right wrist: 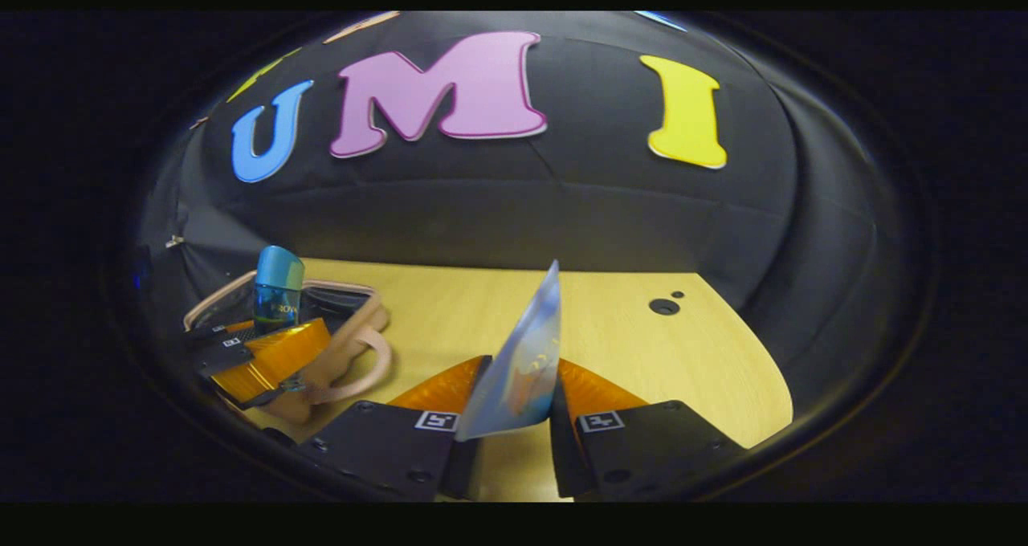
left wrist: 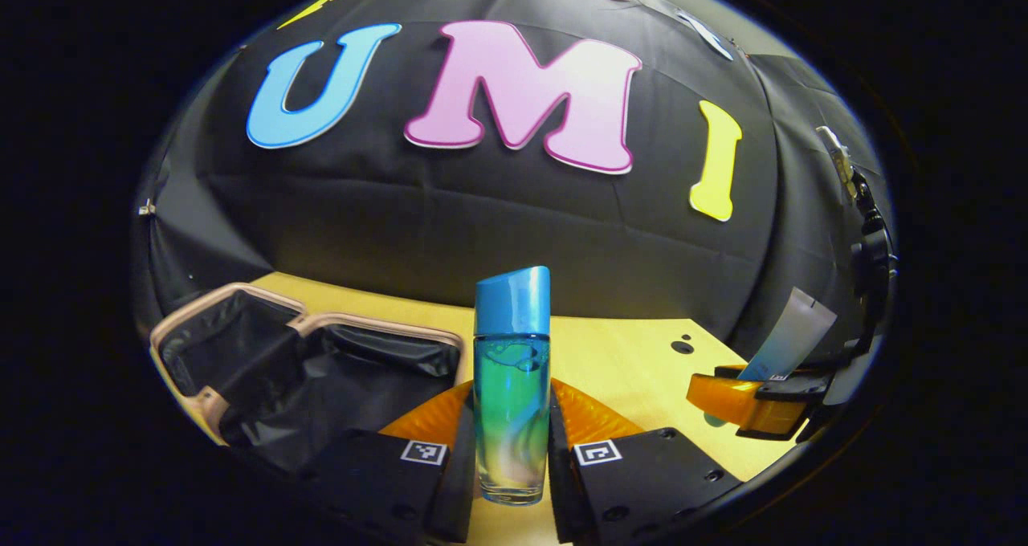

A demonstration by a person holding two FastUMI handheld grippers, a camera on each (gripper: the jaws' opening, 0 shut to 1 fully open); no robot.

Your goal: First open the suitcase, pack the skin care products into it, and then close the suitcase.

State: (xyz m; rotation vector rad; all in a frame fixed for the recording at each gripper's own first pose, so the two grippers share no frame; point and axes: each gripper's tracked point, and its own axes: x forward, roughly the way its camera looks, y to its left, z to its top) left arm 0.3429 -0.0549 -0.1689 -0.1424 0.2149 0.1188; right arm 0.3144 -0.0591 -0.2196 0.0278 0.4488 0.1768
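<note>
Suitcase lies open; left gripper jaws clamp blue bottle, right gripper jaws clamp tube; suitcase handle visible in right gripper view.

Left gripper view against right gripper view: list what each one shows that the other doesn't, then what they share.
Left gripper view: the black lining inside the open suitcase, and the bottle seen close, upright between the left gripper fingers.

Right gripper view: the suitcase's looped handle, and the tube seen close, clamped in the right gripper.

Both: the wooden table, suitcase, bottle, tube and both grippers.
</note>
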